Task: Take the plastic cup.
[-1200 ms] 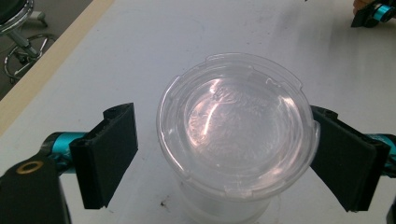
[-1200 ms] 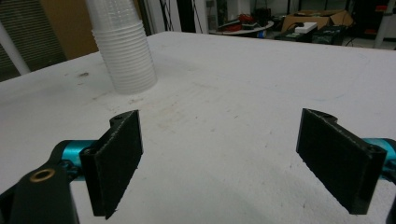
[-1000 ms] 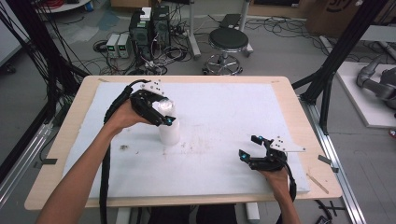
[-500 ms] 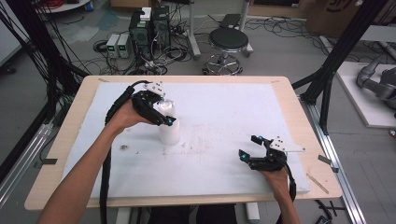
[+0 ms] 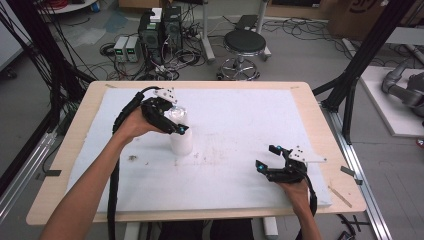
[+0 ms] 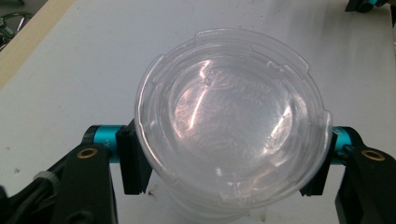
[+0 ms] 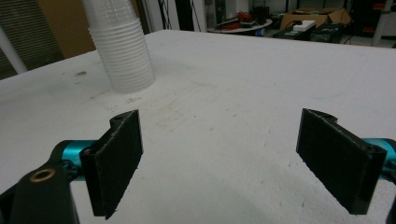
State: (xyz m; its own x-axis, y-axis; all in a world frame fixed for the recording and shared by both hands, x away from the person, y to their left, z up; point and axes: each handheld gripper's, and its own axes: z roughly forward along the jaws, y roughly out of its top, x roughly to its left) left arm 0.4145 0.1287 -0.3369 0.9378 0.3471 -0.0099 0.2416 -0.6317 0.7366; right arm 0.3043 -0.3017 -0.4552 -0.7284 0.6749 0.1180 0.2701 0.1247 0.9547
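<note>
Two hand-held grippers are at the table: the left gripper [image 5: 172, 121], whose jaws have just been closing, now clamps the rim of the top clear plastic cup [image 6: 231, 123] of the cup stack [image 5: 181, 141] standing upright left of centre on the white table mat [image 5: 240, 115], while the right gripper [image 5: 272, 157] rests near the front right with its jaws spread and nothing between them. By judgement, the grasp is made and lifting the cup off the stack remains. Nothing stands between the grippers; a stool [image 5: 244, 44] and electronics boxes [image 5: 160, 31] lie on the floor beyond the table.

Stool [image 5: 244, 44] beyond white-topped table [image 5: 300, 120]
</note>
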